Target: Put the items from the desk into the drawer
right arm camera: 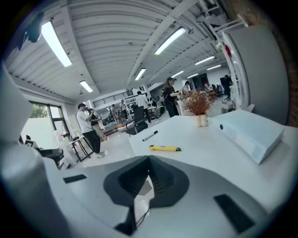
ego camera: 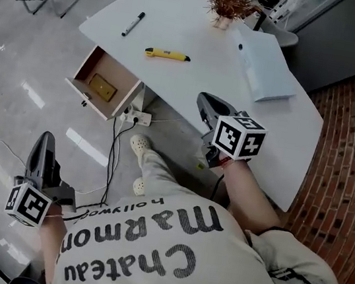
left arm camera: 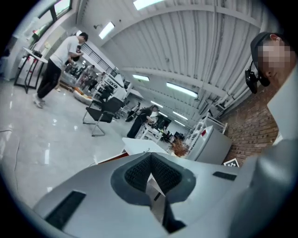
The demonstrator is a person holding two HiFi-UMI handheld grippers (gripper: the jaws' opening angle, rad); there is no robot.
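Marker [ego camera: 133, 24] & yellow knife [ego camera: 167, 54] are lying w/ bare table [ego camera: 183, 18] all round them, drawer [ego camera: 104, 84] is hanging open under its front edge, right gripper [ego camera: 205, 102] is hovering at the near edge & left gripper [ego camera: 46, 138] is pointing out over open floor [ego camera: 40, 83], both w/ fingers closed together, empty.

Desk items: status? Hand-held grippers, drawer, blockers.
Left hand-held gripper shut, empty; right hand-held gripper same. Yellow cutter and marker on desk; drawer open. Path to them looks clear.
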